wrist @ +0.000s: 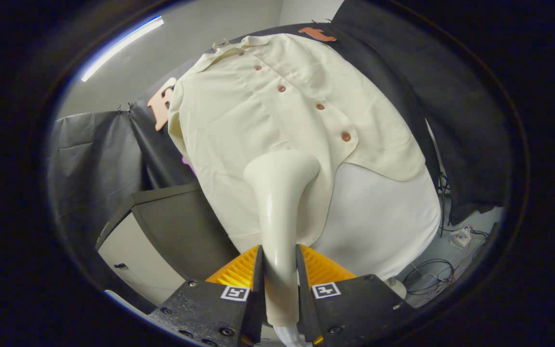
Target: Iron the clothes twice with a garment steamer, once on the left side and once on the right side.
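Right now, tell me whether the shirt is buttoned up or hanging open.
Buttoned up. The shirt has its front edges overlapped, with buttons fastened down the middle. The gripper is shut on the steamer.

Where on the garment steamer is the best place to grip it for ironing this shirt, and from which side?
Grip the garment steamer on its slim handle, from behind, a finger on each flank, as the gripper does now. The handle is narrow; the flared head stays free, facing the shirt.
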A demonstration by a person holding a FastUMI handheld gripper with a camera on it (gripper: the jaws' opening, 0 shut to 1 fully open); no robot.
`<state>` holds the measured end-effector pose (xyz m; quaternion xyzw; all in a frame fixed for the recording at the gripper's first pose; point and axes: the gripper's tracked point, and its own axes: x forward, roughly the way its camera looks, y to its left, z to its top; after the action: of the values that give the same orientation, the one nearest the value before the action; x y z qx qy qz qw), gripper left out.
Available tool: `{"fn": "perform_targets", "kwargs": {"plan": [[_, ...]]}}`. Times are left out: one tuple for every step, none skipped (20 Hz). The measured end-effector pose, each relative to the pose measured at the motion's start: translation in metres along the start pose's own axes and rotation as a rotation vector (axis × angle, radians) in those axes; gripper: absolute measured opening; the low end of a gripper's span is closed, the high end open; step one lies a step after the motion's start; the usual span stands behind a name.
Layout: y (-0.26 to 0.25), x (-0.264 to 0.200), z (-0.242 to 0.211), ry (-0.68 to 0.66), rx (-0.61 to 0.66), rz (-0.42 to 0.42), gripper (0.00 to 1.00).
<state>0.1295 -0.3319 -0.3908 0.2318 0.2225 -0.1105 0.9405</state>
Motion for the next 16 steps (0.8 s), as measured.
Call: {"fn": "perform_targets", "kwargs": {"plan": [[-0.002,-0.002,-0.003,0.007,0.001,-0.006,0.33],[-0.004,-0.004,-0.003,0.011,0.002,-0.012,0.33],[-0.004,-0.008,-0.001,0.010,0.000,-0.014,0.33],[-0.003,-0.013,0.003,0.001,-0.004,-0.011,0.33],[0.000,-0.017,0.010,-0.010,-0.006,-0.006,0.33],[0.004,-0.021,0.018,-0.022,-0.006,0.002,0.33],[0.008,-0.027,0.028,-0.037,-0.007,0.011,0.33],[0.013,-0.031,0.039,-0.056,-0.011,0.021,0.33],[0.018,-0.034,0.050,-0.069,-0.013,0.030,0.33],[0.024,-0.038,0.062,-0.082,-0.018,0.042,0.33],[0.029,-0.042,0.074,-0.098,-0.029,0.051,0.33],[0.034,-0.044,0.089,-0.120,-0.040,0.058,0.33],[0.039,-0.048,0.104,-0.140,-0.048,0.064,0.33],[0.042,-0.049,0.121,-0.157,-0.056,0.067,0.32],[0.045,-0.051,0.138,-0.177,-0.066,0.069,0.32],[0.047,-0.052,0.158,-0.202,-0.075,0.068,0.32]]}}
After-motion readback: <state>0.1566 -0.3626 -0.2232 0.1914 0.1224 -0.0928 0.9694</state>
